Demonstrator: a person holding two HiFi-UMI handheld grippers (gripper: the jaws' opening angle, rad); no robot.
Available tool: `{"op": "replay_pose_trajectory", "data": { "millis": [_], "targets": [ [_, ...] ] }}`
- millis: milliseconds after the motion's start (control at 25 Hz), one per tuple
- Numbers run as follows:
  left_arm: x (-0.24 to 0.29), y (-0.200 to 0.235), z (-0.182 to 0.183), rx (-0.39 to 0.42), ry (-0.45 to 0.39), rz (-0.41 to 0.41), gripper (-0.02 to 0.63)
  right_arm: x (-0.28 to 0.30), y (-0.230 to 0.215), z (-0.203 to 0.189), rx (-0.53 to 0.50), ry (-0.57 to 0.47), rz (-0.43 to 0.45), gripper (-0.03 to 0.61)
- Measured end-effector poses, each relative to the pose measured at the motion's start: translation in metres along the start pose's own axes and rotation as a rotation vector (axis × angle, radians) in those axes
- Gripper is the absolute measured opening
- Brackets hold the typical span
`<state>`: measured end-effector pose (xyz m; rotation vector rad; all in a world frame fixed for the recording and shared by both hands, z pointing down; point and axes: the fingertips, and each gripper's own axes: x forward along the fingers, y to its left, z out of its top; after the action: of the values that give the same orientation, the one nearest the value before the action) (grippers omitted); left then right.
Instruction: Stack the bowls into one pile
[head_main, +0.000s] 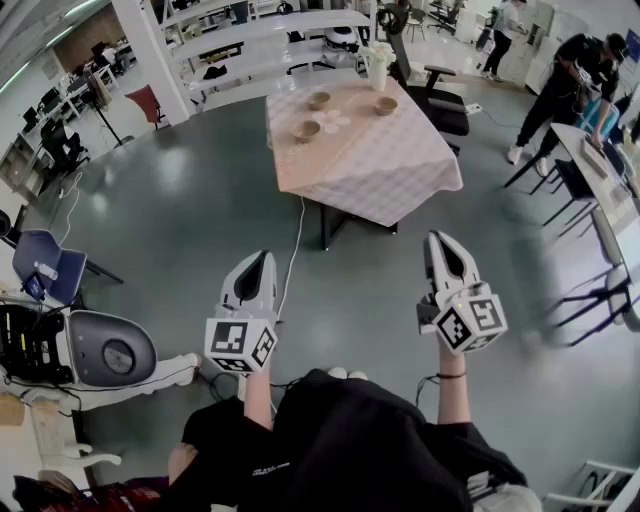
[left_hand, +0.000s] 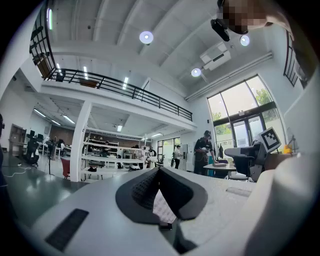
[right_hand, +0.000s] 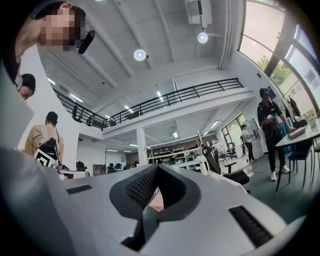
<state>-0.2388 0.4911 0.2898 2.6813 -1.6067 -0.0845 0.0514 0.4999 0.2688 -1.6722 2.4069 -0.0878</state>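
Note:
Three tan bowls stand apart on a table with a checked cloth (head_main: 400, 180) far ahead of me: one at the back left (head_main: 319, 100), one at the back right (head_main: 386, 105), one nearer (head_main: 307, 130). A white flower-shaped dish (head_main: 333, 120) lies between them. My left gripper (head_main: 262, 257) and right gripper (head_main: 437, 238) are held level over the floor, well short of the table. Both are shut and hold nothing. In the left gripper view the jaws of the left gripper (left_hand: 159, 169) meet at the tips. The right gripper (right_hand: 156, 166) looks the same in its own view.
A white vase of flowers (head_main: 377, 65) stands at the table's far edge, with a black office chair (head_main: 440, 100) beside it. A cable (head_main: 295, 250) runs across the grey floor. A blue chair (head_main: 45, 262) and a grey machine (head_main: 110, 350) are at my left. People stand at the right (head_main: 565, 80).

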Motion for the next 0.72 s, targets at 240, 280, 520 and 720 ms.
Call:
{"op": "replay_pose_trajectory", "data": {
  "millis": [240,280,520,720],
  "targets": [
    [0.002,-0.002,-0.009,-0.004,0.012,0.005,-0.003,0.003,-0.002,-0.011,0.003,0.013,0.015,-0.009],
    [0.002,-0.004,-0.009,-0.005,0.014,0.004,-0.003,0.002,-0.003,-0.01,0.002,0.015,0.016,-0.009],
    [0.006,-0.018,-0.007,-0.006,0.019,-0.004,-0.003,-0.003,-0.01,-0.01,0.014,0.016,0.017,-0.009],
    [0.013,-0.024,-0.006,-0.008,0.021,0.007,-0.003,-0.003,-0.023,-0.009,0.027,0.013,0.015,-0.009]
  ]
}}
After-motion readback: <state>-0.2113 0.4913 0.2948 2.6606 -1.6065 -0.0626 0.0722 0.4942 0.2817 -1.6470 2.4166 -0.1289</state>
